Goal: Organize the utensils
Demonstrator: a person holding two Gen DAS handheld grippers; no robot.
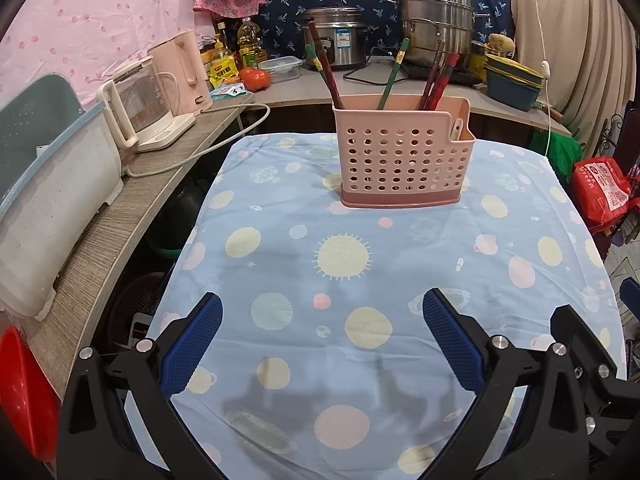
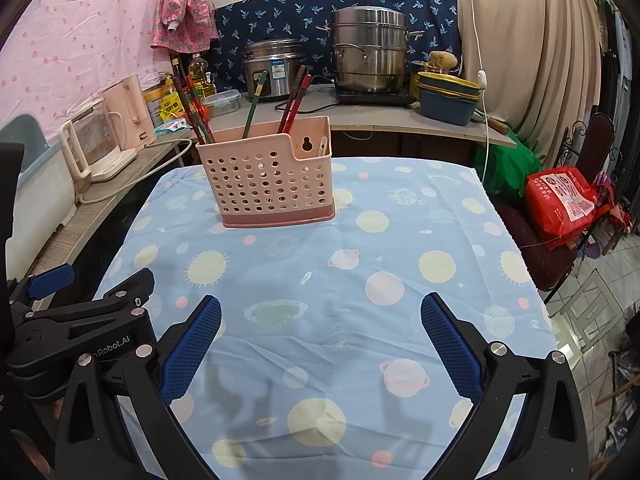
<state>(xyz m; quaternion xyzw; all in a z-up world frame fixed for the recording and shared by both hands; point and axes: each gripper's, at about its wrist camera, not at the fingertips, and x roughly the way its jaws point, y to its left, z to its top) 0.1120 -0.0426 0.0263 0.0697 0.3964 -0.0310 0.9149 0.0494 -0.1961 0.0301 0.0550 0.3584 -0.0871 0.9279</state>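
Observation:
A pink perforated utensil holder (image 1: 404,152) stands upright at the far side of the table; it also shows in the right wrist view (image 2: 268,176). Several red and green chopsticks (image 1: 436,80) (image 2: 294,98) lean in its tall back section. A white spoon handle (image 1: 457,128) (image 2: 322,147) pokes from its low right compartment. My left gripper (image 1: 322,312) is open and empty, low over the near part of the table. My right gripper (image 2: 320,312) is open and empty beside it, to the right. The left gripper's body (image 2: 80,320) shows at the left of the right wrist view.
The table carries a blue planet-print cloth (image 1: 360,264). A side counter on the left holds a glass kettle (image 1: 140,108) and a pink kettle (image 1: 184,72). The back counter holds a rice cooker (image 1: 336,36), a steel steamer pot (image 1: 436,24) and stacked basins (image 1: 512,80). A red bag (image 2: 564,204) lies on a chair at right.

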